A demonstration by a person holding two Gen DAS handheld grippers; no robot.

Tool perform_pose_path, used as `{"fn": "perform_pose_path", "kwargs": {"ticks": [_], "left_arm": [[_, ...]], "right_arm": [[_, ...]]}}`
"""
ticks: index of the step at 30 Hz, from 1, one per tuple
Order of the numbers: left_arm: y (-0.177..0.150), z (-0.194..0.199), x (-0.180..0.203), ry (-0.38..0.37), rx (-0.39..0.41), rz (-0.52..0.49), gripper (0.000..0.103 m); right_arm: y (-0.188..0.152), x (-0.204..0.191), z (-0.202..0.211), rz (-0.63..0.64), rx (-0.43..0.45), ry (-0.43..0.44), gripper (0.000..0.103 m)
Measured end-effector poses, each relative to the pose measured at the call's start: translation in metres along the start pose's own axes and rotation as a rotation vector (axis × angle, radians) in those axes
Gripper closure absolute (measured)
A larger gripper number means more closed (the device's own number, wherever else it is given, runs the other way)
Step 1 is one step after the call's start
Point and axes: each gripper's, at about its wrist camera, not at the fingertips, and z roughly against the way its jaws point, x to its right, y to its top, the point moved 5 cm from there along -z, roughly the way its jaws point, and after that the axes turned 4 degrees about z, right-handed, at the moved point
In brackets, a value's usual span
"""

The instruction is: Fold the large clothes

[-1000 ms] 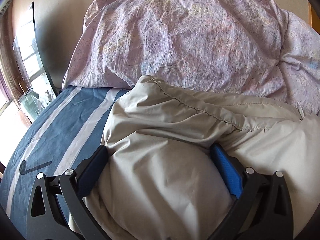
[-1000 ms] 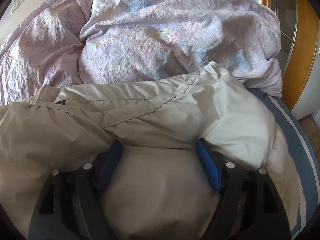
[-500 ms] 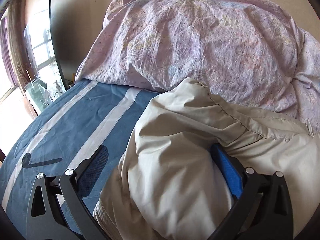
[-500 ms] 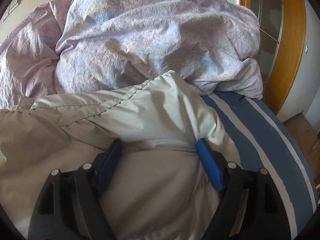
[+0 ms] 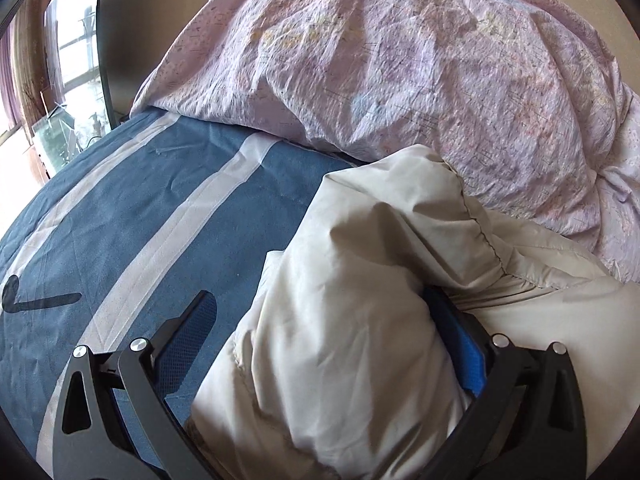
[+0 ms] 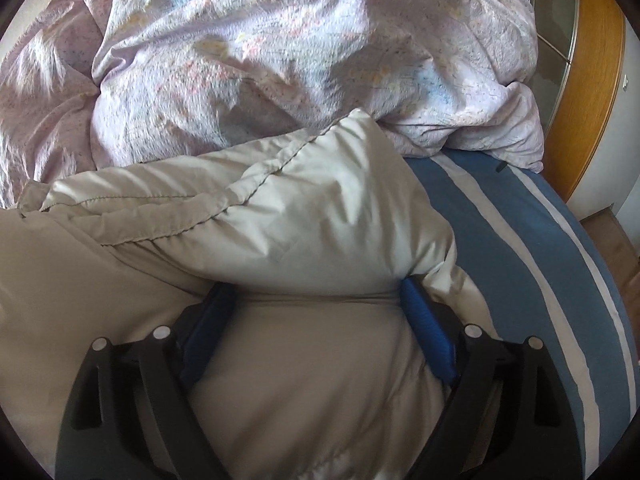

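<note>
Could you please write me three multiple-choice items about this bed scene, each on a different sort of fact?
1. Where does the jacket lie?
A. On the floor
B. On the sheet, in front of the duvet
C. On a chair

2. What colour are the sheet's stripes?
A. Red
B. Green
C. White

3. How does the left gripper stand?
A. Open, one pad clear of the jacket
B. Shut on the duvet
C. Shut on nothing

Answers:
1 B: the jacket rests on the sheet with the duvet heaped behind it.
2 C: pale bands cross the blue cloth.
3 A: bare sheet shows between that pad and the jacket.
</note>
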Motion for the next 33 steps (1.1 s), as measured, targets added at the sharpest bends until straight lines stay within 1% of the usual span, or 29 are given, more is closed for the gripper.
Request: {"fn": "perform_pose_path", "kwargs": {"ticks": [3,8,10,11,12,14,15,18,22,25,27,30,31,33], "left_arm": [[0.001,-0.002,0.001,0.023,0.005,-0.014,0.001],[0.0,0.001,0.003,0.04,0.009,-0.027,0.001],[-0.003,0.014,0.002,0.051,0.002,-0.037,0.001],[-0.005,0.023,-0.005,0.033,-0.005,-0.02,0.001],[-0.007,0.033,-0.012,-0.002,-0.005,0.01,0.001],[-0.01,0.053,-0.031,-0.085,-0.018,0.074,0.001],[-0.013,0.061,-0.04,-0.117,-0.022,0.095,0.001],[-0.024,0.083,-0.07,-0.148,-0.03,0.152,0.001],[-0.049,0.093,-0.104,-0.193,-0.066,0.255,0.001],[-0.07,0.092,-0.118,-0.24,-0.115,0.353,0.001],[-0.082,0.093,-0.12,-0.245,-0.137,0.383,0.001],[-0.092,0.098,-0.117,-0.264,-0.123,0.421,0.002],[-0.094,0.1,-0.116,-0.287,-0.125,0.44,0.007],[-0.098,0.102,-0.111,-0.317,-0.123,0.478,0.011]], "right_arm": [[0.0,-0.001,-0.003,0.016,-0.004,-0.026,0.018],[0.001,-0.003,-0.001,0.027,-0.004,-0.066,0.016],[0.0,0.0,0.006,0.017,-0.007,-0.064,0.016],[-0.001,0.005,0.013,-0.006,-0.01,-0.055,0.016],[-0.002,0.01,0.024,-0.043,0.0,-0.035,0.016],[-0.008,0.034,0.054,-0.178,0.042,0.05,0.016],[-0.011,0.044,0.065,-0.235,0.048,0.09,0.015],[-0.03,0.08,0.096,-0.4,0.026,0.157,0.015],[-0.062,0.112,0.119,-0.574,-0.011,0.231,0.015],[-0.084,0.121,0.121,-0.68,-0.054,0.3,0.015],[-0.096,0.118,0.115,-0.717,-0.098,0.356,0.016],[-0.111,0.112,0.102,-0.788,-0.157,0.404,0.02],[-0.115,0.111,0.1,-0.806,-0.165,0.416,0.021],[-0.12,0.106,0.091,-0.83,-0.18,0.438,0.022]]}}
